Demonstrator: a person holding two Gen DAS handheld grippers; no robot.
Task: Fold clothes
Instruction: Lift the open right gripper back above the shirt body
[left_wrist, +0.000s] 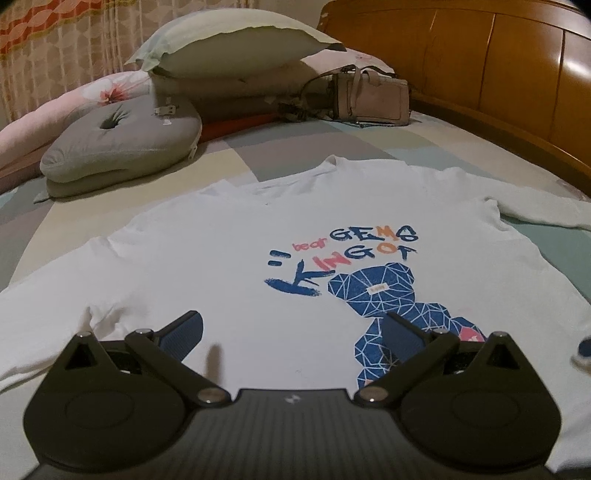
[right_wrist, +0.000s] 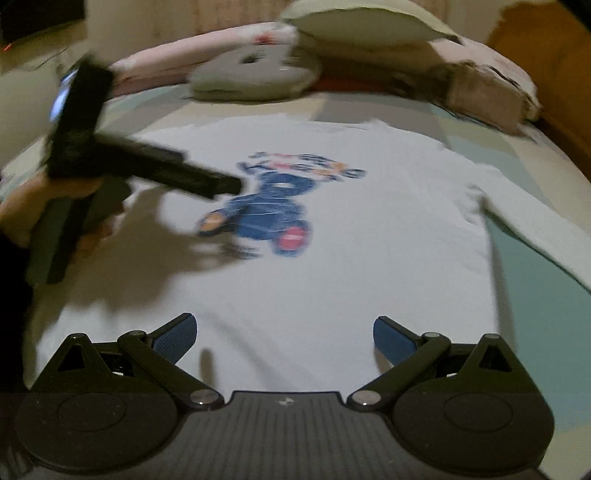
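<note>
The left gripper (left_wrist: 291, 332) hangs with its jaws spread wide and empty just above the white shirt (left_wrist: 221, 266), which lies flat, print up, on the bed (left_wrist: 229, 147). The right gripper (right_wrist: 285, 338) is likewise spread and empty over the shirt's lower part. Ahead of both is the blue bear print (left_wrist: 384, 291). Beyond the collar lie a grey cushion (left_wrist: 118, 136), pillows (left_wrist: 236, 40) and a beige handbag (left_wrist: 373, 98) against the wooden headboard (left_wrist: 480, 55).

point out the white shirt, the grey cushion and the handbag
white shirt (left_wrist: 192, 266): left wrist view, plain chest left of the print
grey cushion (left_wrist: 140, 136): left wrist view, top face beside its dimple
handbag (left_wrist: 376, 98): left wrist view, front panel
</note>
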